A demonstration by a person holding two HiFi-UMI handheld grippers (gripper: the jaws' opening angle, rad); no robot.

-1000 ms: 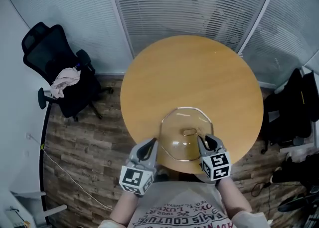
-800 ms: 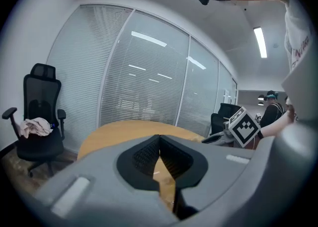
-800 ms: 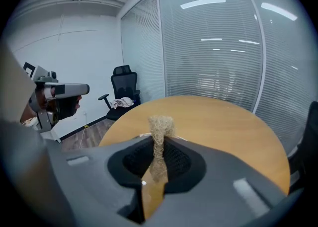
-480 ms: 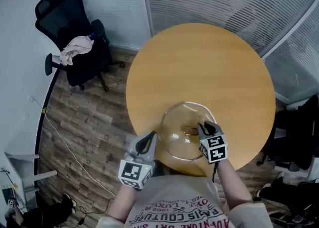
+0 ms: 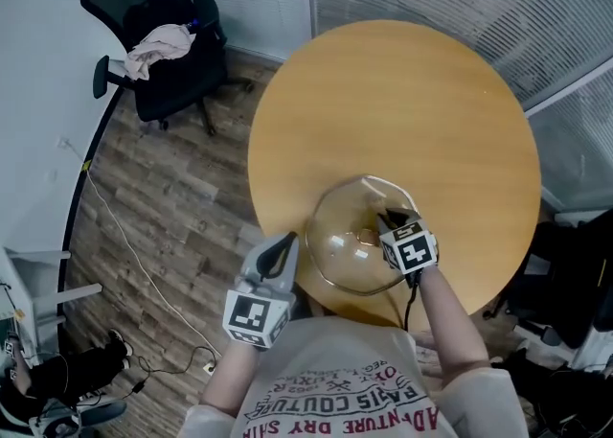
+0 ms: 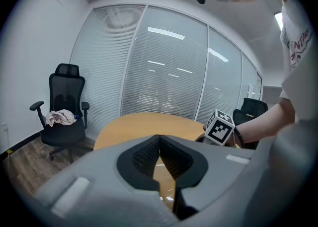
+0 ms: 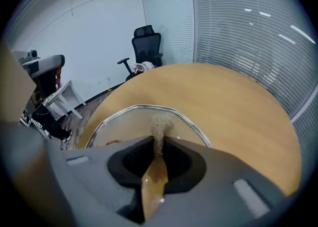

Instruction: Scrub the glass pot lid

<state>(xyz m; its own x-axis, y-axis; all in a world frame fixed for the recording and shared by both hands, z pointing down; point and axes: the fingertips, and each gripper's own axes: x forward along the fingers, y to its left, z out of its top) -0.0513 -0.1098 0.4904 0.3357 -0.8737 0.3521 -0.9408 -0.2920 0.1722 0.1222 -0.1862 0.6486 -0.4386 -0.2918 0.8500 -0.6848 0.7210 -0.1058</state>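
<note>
Tabletop lies open beyond lid, seemingly near edge.

Office meeting room. Straight ahead of the left gripper: a round wooden table, behind it full-height glass partitions with shut blinds. Black swivel office chair off to the gripper's left with a cloth lying on the seat, a second chair to its right past the table; wood-plank floor, loose cable further left.

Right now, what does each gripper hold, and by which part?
The right gripper is shut on a tan, fuzzy scrubber, pinched by its near end. The left gripper holds nothing: its jaws meet with nothing between them.
</note>
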